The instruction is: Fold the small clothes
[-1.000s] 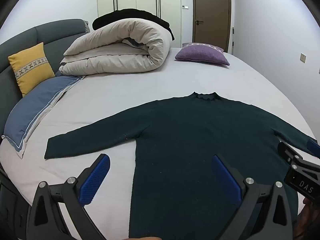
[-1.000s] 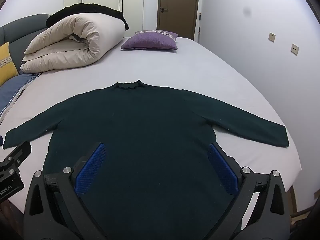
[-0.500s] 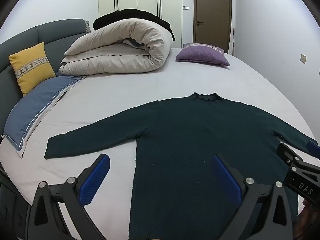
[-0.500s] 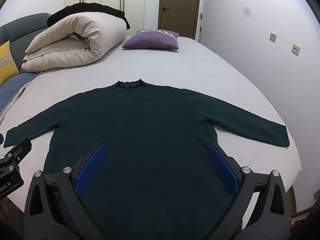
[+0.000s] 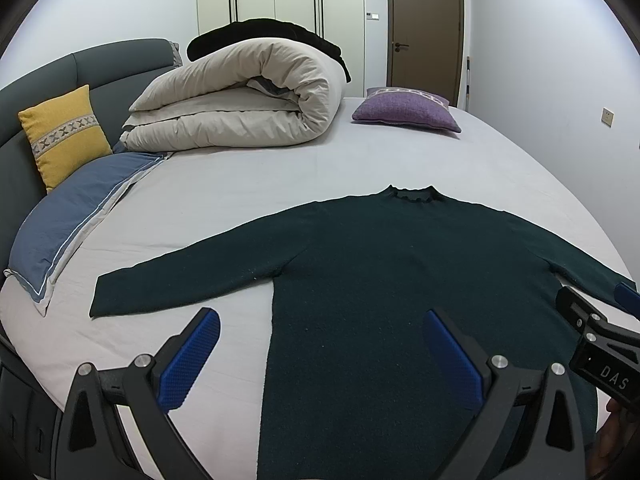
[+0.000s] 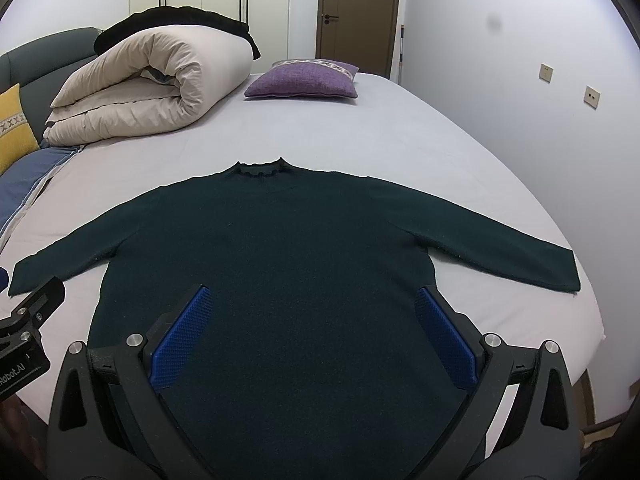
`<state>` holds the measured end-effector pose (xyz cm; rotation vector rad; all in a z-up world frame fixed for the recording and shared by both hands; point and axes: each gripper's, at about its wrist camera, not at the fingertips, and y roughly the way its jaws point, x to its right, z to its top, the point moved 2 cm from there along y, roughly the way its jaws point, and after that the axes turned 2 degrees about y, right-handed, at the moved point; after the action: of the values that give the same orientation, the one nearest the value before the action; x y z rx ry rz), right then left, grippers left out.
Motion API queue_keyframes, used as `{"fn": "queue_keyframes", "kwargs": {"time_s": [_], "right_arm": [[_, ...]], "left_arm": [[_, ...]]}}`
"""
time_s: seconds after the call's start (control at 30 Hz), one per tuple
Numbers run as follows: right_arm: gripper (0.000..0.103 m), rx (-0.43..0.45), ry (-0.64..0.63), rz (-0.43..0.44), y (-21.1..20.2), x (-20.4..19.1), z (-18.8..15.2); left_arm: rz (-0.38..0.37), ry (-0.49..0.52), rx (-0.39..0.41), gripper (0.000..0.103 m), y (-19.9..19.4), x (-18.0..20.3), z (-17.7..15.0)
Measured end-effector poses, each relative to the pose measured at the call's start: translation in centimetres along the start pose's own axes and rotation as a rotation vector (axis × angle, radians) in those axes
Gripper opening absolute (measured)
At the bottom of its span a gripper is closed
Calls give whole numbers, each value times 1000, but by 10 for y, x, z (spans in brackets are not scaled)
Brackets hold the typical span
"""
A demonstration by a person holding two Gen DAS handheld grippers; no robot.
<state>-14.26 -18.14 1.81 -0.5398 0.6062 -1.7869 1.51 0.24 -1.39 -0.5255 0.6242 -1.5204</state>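
Note:
A dark green long-sleeved sweater lies flat on the bed, collar away from me, both sleeves spread out; it also shows in the right wrist view. My left gripper is open and empty, held above the sweater's left side near its lower body. My right gripper is open and empty above the sweater's lower middle. The right gripper's body shows at the right edge of the left wrist view. The sweater's hem is hidden below both views.
The bed has a light grey sheet. A rolled beige duvet lies at the far left with a black garment on top. A purple cushion, yellow cushion and blue pillow lie around. The bed's right edge is near the sleeve cuff.
Both grippers have drifted very slightly; the sweater lies as before and both jaws stay open.

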Motion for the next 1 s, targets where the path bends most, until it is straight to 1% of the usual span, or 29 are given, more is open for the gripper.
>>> {"fn": "queue_keyframes", "kwargs": {"time_s": [1.0], "right_arm": [[103,-4,7,11,-1,1,0]], "left_arm": [[1,-2,0,103,1,-2,-2]]}}
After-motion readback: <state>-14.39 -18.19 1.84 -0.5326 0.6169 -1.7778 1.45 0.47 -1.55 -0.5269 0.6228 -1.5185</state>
